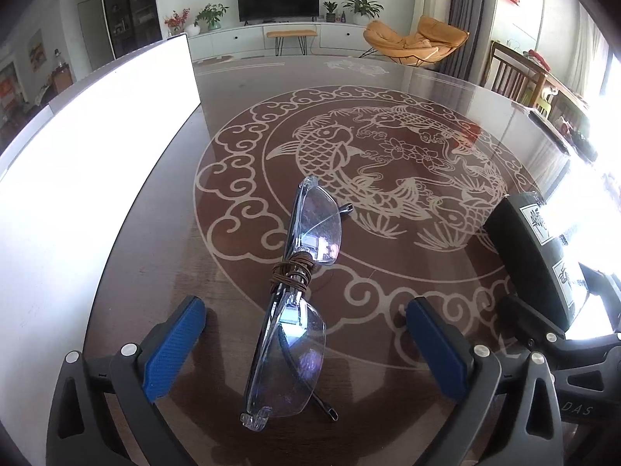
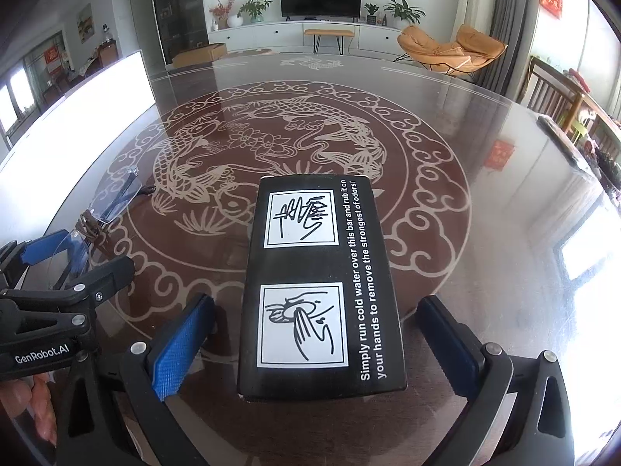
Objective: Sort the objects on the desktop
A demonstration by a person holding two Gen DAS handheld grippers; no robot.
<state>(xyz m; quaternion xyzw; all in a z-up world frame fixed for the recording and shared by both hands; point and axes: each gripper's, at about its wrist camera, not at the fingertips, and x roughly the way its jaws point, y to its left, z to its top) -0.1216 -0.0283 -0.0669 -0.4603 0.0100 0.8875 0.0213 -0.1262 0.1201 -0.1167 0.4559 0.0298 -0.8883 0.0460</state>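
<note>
Glasses (image 1: pixel 289 299) lie on the table (image 1: pixel 388 89), long axis running straight out between our left gripper (image 1: pixel 304 343), fingers wide apart, touching nothing. Same for the black box (image 2: pixel 320 283) inside our open right gripper (image 2: pixel 316 345). Plenty of bare table ahead.

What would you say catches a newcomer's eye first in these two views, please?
Probably the black box with white hand-washing drawings, lying flat on the table between the open right tongs. Next, the clear folded glasses with a brown cord wound round the bridge, lying between the open left tongs. Under both, the dark glossy table bears a large pale carp-and-cloud medallion.
</note>
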